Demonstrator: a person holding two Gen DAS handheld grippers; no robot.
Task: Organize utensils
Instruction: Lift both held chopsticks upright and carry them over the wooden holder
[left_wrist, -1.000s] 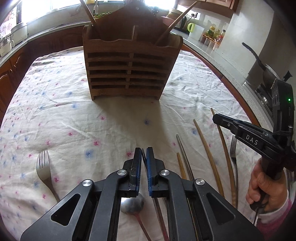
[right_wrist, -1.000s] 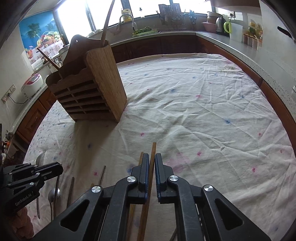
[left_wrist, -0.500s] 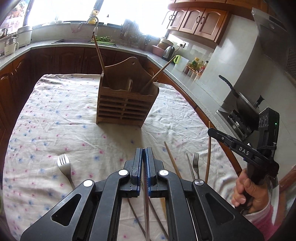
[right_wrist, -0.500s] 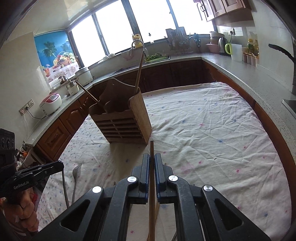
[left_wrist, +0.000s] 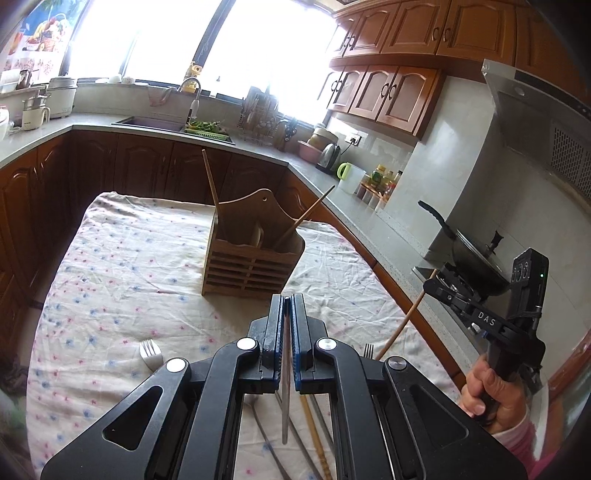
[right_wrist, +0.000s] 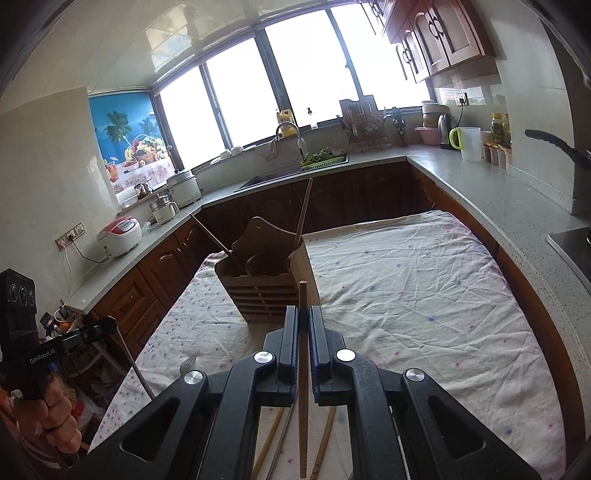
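The left tool (left_wrist: 287, 314) grips a metal chopstick (left_wrist: 284, 406); the right tool (right_wrist: 303, 325) grips a wooden chopstick (right_wrist: 303, 398), the utensil holder (right_wrist: 269, 280) just above both in frame.

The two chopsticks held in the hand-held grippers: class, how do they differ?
The left hand-held gripper pinches a thin grey metal chopstick; the right hand-held gripper pinches a thicker brown wooden chopstick. The wooden tip pokes well past its jaws; the metal tip barely does. Both hang above the tablecloth.
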